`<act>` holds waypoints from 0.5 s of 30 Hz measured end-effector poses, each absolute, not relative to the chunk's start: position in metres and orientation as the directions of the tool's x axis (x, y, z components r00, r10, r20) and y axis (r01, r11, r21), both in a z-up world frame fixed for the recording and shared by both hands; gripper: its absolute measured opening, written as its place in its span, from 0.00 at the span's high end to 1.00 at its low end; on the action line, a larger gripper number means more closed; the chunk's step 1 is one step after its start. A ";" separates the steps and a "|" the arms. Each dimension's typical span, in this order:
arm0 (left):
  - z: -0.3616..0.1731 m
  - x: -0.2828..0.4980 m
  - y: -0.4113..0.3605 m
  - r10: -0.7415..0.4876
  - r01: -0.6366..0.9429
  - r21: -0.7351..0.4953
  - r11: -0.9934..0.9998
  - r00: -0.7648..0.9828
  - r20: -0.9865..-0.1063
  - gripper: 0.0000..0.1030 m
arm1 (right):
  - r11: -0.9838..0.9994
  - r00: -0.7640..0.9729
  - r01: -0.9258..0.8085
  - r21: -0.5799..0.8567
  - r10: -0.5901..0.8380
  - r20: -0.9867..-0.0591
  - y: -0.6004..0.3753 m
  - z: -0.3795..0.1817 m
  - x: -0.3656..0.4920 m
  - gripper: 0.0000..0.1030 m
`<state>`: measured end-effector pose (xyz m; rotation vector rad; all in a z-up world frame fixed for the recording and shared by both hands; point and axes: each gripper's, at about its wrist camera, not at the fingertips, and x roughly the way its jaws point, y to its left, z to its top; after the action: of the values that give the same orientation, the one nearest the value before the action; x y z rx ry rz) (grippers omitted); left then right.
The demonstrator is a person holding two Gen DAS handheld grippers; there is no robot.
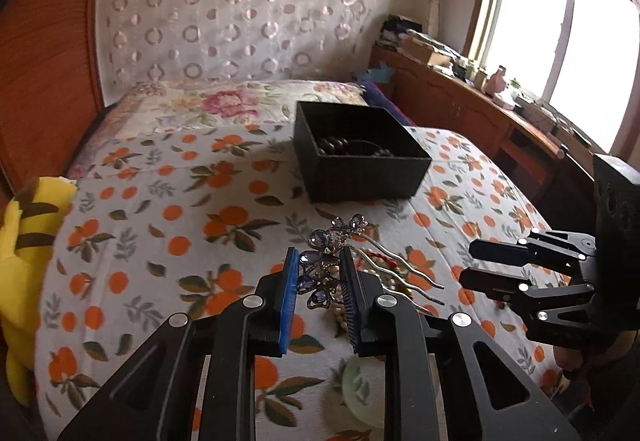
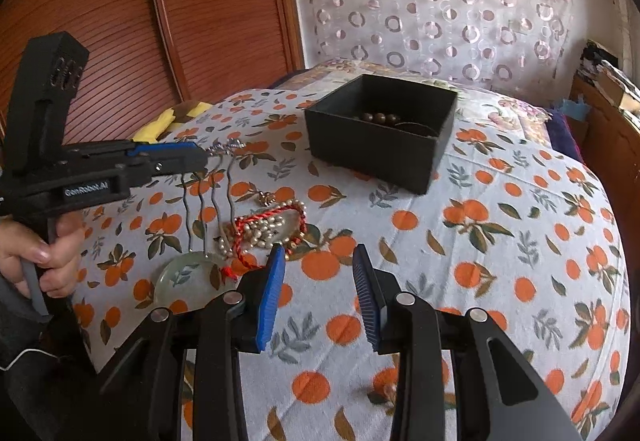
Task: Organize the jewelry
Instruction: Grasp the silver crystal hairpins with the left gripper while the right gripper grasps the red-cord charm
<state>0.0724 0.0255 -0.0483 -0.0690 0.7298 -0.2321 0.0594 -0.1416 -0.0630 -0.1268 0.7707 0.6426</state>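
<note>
On the bed (image 2: 480, 241) the open box (image 2: 380, 133) stands toward the far side, with beads (image 2: 378, 117) in it. Nearer lies a heap: a pearl strand (image 2: 260, 229) tangled with a cord bracelet (image 2: 276, 219), a bangle (image 2: 188, 277) just before them. The hair comb (image 1: 320, 273) is held in the left claw (image 1: 318, 281) above the heap, prongs hanging down. The right claw (image 2: 318, 281) hovers to the heap's right. A plush toy (image 1: 24, 261) sits at the bed's left edge.

The right gripper (image 2: 318, 281), with blue ribbed pads, is hovering with jaws apart and empty over the orange-printed white bedspread (image 2: 500, 241). At left, a hand (image 2: 44, 257) is holding the left gripper (image 2: 208, 157), which is pinching a silver wavy-pronged hair comb (image 2: 208, 201) hanging above a pearl-and-red-cord jewelry pile (image 2: 268, 229) and a pale green bangle (image 2: 188, 277). A black square open box (image 2: 380, 145) holding dark beads is sitting beyond.
</note>
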 end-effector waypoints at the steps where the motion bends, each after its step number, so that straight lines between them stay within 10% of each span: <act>1: -0.047 0.072 0.029 -0.227 0.177 -0.143 0.974 0.726 -0.649 0.81 | 0.799 0.532 -0.589 0.122 0.496 -0.686 -0.138 -0.064 0.062 0.63; 15: -0.048 0.066 0.059 -0.183 0.118 -0.143 0.983 0.749 -0.637 0.81 | 0.782 0.452 -0.618 0.079 0.436 -0.779 -0.095 -0.088 0.086 0.82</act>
<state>0.0657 0.0592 -0.0475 -0.0956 0.7061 -0.1648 0.0863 -0.0945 -0.0882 -0.2285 0.8879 0.6577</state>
